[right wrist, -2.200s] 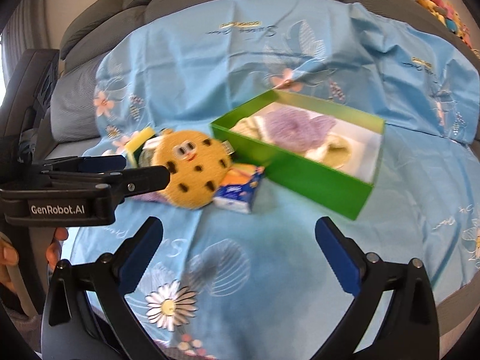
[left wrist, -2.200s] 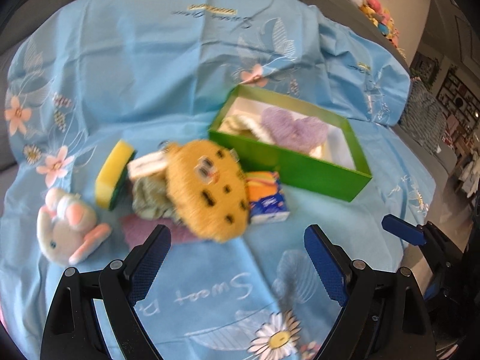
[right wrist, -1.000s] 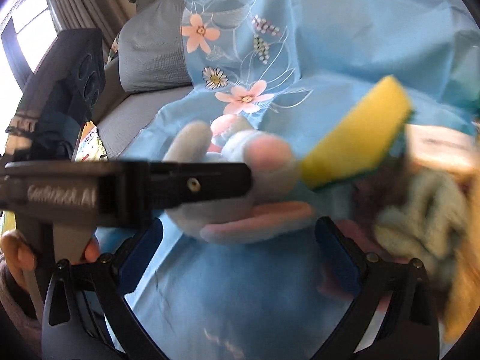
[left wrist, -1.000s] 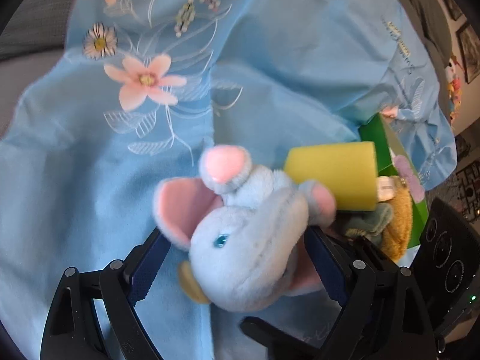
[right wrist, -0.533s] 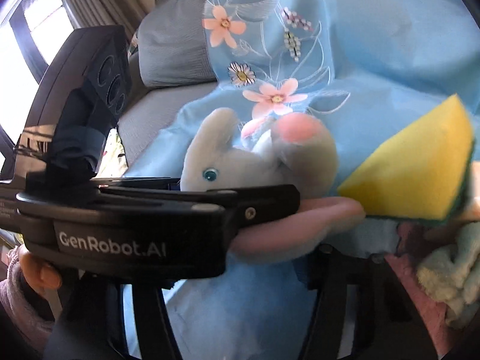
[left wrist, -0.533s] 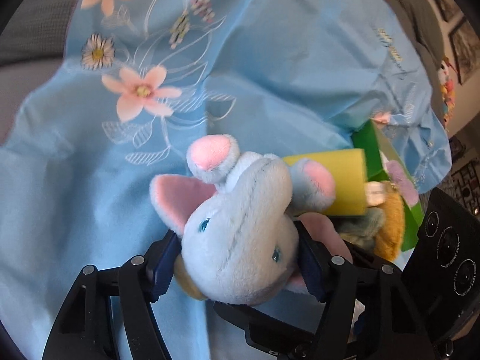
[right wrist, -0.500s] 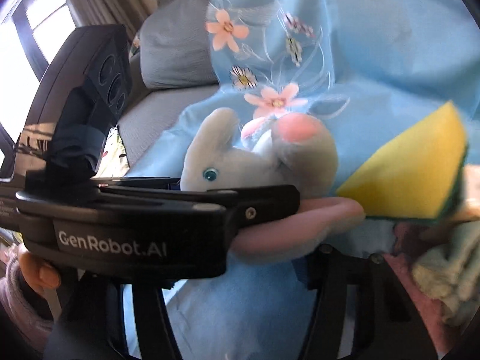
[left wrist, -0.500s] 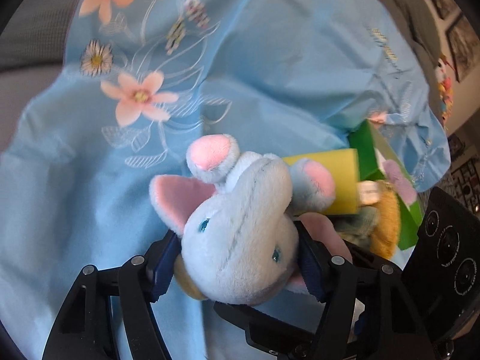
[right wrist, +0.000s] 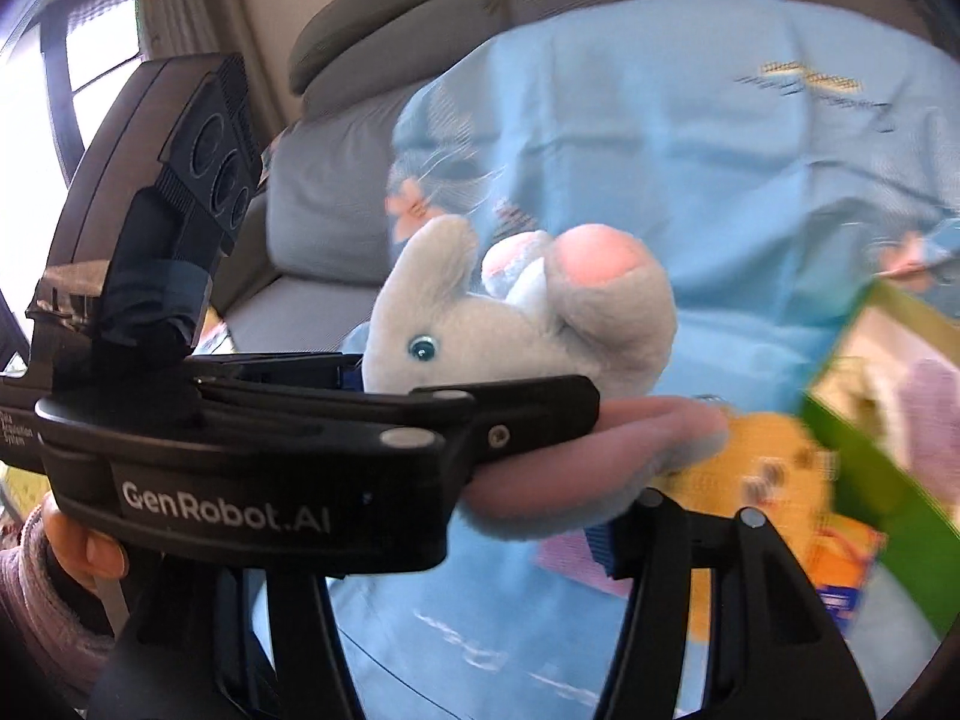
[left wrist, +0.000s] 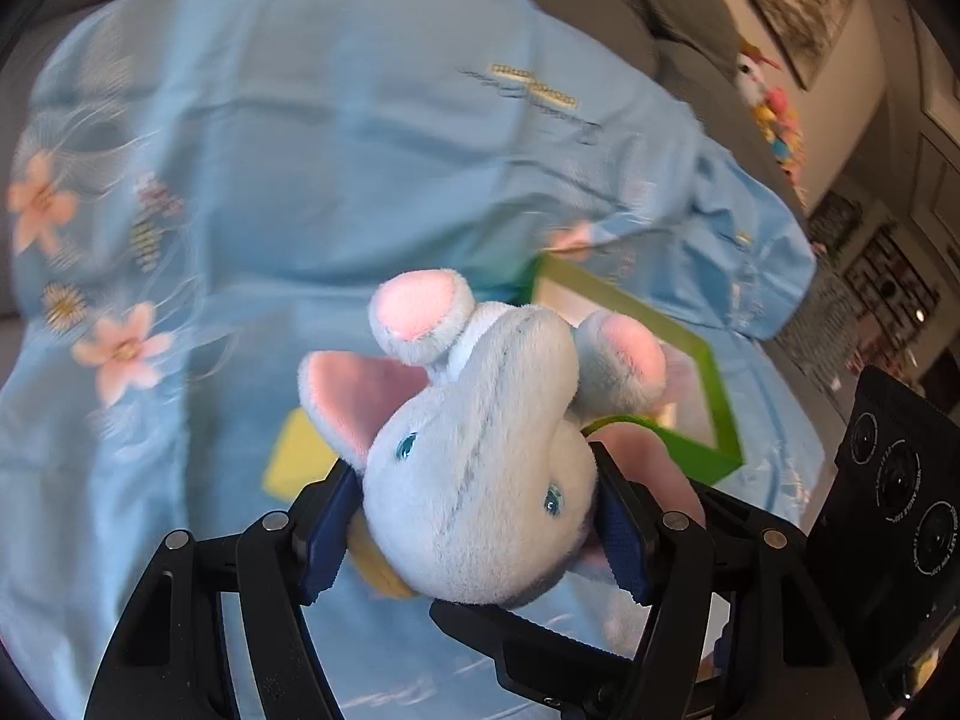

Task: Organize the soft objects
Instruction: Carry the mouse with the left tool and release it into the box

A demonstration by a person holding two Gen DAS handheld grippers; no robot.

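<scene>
My left gripper is shut on a pale blue plush mouse with pink ears and holds it above the blue cloth. The mouse also shows in the right wrist view, clamped in the left gripper. The right gripper sits just under the mouse; its jaws stand narrowed around the mouse's pink tail. The green box lies beyond the mouse to the right. A yellow sponge lies on the cloth below.
A yellow cookie plush, a tissue pack and a pink cloth lie beside the green box. The blue floral cloth covers a grey sofa. Stuffed toys sit at the far right.
The left gripper has lifted the mouse off the cloth and carried it toward the green box. The sponge now lies below it. The right gripper has stayed under the mouse.
</scene>
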